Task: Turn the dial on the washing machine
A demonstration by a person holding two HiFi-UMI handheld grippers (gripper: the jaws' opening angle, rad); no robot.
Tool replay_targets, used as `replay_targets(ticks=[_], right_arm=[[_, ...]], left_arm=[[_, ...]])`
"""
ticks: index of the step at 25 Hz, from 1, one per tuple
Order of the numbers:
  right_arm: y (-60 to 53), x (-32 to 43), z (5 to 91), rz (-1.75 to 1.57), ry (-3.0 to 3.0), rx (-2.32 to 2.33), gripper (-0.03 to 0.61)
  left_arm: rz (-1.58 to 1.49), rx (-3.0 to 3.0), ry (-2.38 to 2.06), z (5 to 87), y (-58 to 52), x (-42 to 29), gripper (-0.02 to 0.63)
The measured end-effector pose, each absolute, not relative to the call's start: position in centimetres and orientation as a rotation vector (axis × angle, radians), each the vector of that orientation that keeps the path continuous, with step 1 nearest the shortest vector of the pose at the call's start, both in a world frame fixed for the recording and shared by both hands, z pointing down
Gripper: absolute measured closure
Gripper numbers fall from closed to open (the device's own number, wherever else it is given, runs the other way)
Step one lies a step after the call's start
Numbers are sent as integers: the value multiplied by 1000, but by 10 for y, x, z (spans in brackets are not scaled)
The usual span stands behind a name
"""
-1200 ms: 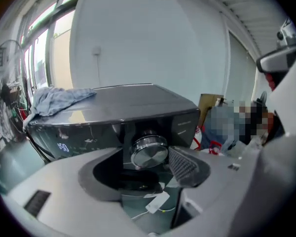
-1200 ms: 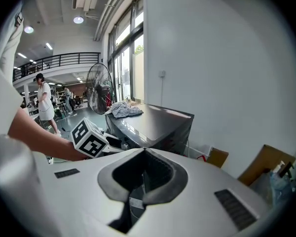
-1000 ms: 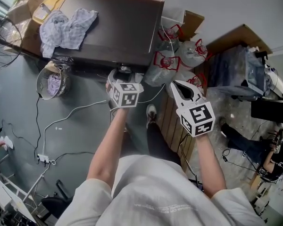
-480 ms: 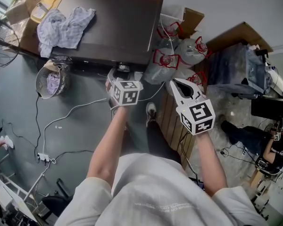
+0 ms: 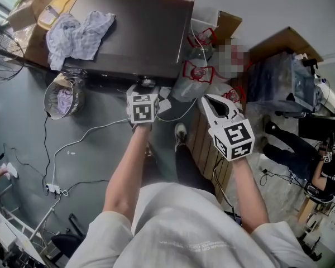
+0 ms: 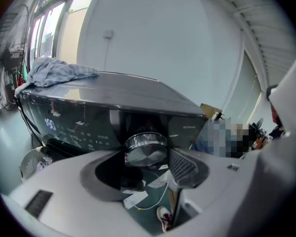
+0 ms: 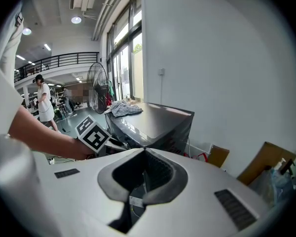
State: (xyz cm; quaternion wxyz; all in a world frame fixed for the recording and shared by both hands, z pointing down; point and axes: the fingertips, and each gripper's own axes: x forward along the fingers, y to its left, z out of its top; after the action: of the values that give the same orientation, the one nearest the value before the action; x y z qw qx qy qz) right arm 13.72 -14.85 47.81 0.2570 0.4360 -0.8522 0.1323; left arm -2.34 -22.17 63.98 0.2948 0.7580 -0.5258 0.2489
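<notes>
Dial point(image 6: 146, 147) sits clamped in our left tongs point(image 6: 148, 158); right tongs point(image 7: 144, 153) closed, empty. We judge turning in hand: a steady twist.

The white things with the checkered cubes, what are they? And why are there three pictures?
They are claws that a person holds, one in each hand. One picture comes from a camera on the person's head, looking down at both arms. The other two come from cameras that ride on each claw and look along its jaws. The left claw reaches the front of a dark washer. Its jaws sit on either side of the silver dial and seem to grip it. The right claw is shut, holds nothing and hangs off to the side. A crumpled cloth lies on top of the washer. The cubes are just part of the claws.
</notes>
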Motion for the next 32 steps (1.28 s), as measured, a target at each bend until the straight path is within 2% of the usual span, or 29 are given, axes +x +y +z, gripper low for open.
replay_targets(ticks=[32], right_arm=[[-144, 125, 482, 430, -2334, 1190, 565]], left_arm=[[280, 1870, -1007, 637, -222, -25, 339]])
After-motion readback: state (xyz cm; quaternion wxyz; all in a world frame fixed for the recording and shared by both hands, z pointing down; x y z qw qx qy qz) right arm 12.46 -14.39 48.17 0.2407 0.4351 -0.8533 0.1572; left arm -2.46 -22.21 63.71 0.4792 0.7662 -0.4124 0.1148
